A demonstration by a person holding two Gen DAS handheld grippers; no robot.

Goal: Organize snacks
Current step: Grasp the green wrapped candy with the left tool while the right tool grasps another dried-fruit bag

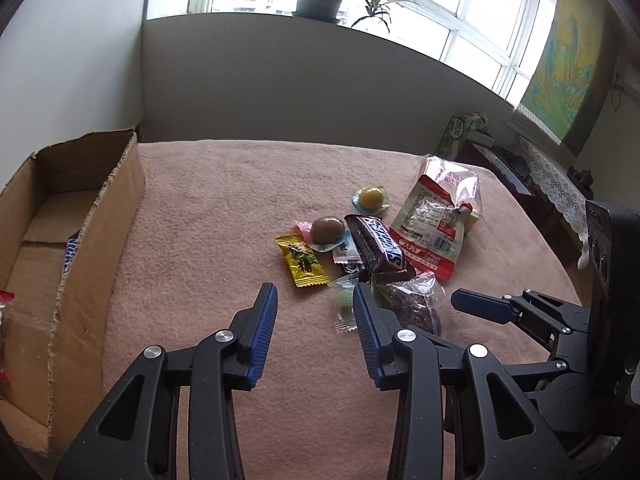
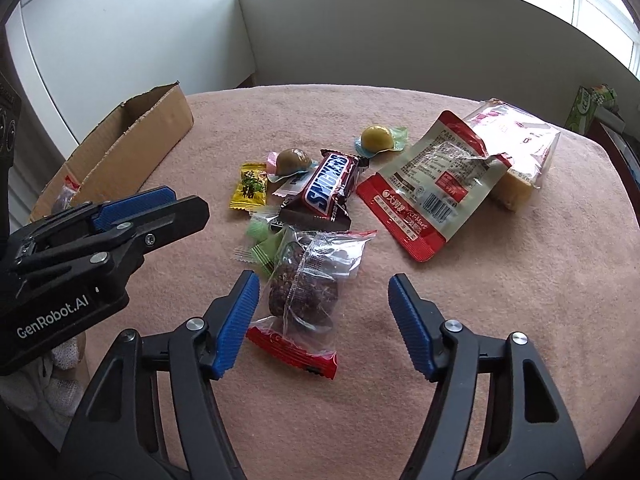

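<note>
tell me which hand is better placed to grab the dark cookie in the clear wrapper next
Right, probably. The right tool hangs open over the dark cookie in the clear wrapper, which lies between its fingers, untouched. The left tool is open over bare cloth beside the green candy, nearer the cardboard box.

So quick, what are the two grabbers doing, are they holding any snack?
Left gripper: open, holding nothing, above the pink cloth beside the green candy.
Right gripper: open, holding nothing; the clear-wrapped brown cake lies between its fingers.
</note>
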